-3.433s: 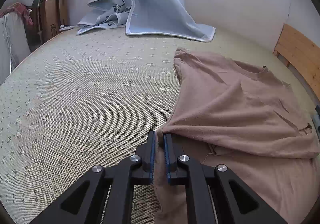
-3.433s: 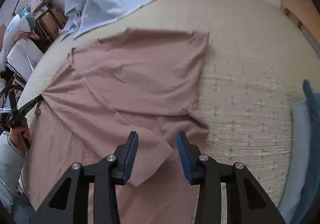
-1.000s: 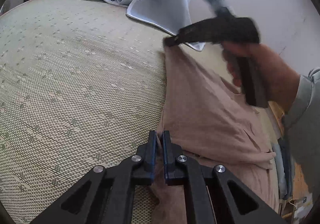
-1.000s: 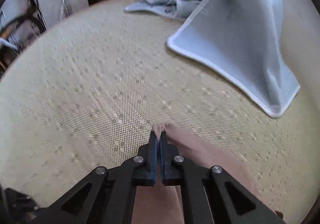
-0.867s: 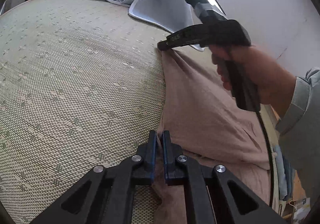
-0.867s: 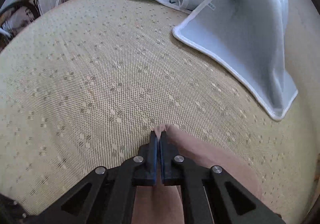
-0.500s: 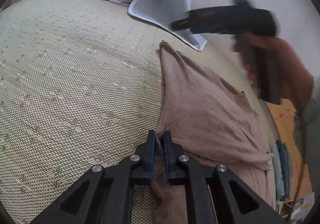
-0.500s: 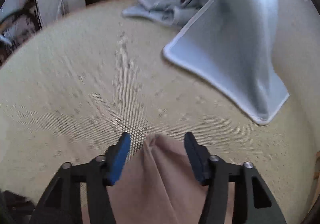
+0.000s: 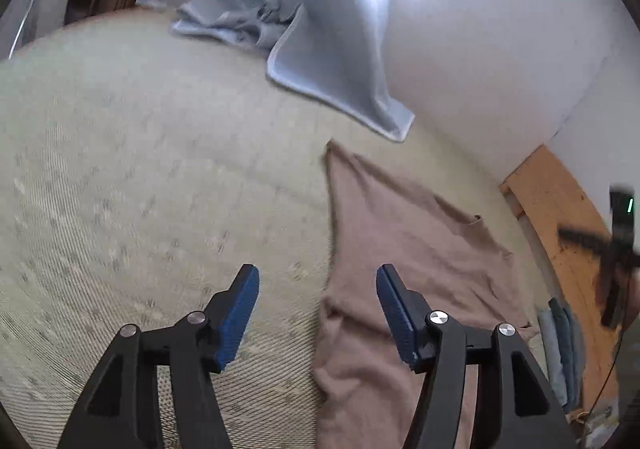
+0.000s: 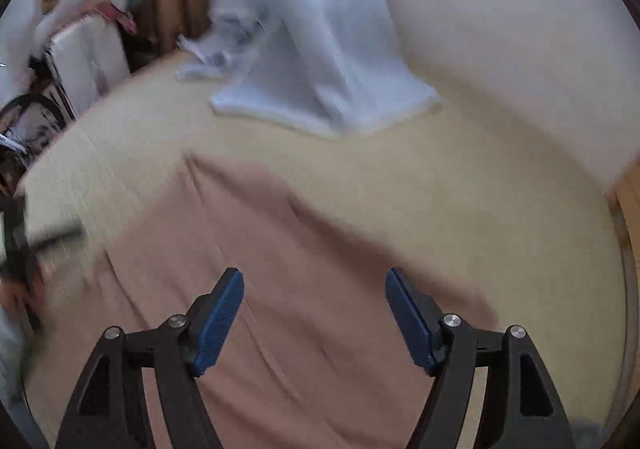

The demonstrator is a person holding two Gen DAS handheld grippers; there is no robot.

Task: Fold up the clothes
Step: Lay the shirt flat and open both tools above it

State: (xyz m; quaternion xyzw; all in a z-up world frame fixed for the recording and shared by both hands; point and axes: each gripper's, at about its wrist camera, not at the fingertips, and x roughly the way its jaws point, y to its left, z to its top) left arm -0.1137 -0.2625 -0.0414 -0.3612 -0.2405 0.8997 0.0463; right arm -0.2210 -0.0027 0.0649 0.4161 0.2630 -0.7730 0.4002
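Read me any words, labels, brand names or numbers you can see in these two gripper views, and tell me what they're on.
None: no legible text in either view.
Pale blue blanket: no readable tag or print.
Brown T-shirt: plain, no label showing.
Cardboard boxes: too blurred to read any marking.
Right gripper: a green light shows, no characters.

Left wrist view angled down over mat, right wrist view steeper, both sharing shirt, blanket

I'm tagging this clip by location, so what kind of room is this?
Most likely a bedroom in a home: the brown shirt lies on a bed covered with a woven mat, a wooden bed frame edges it, and a light blue blanket is heaped by the wall.
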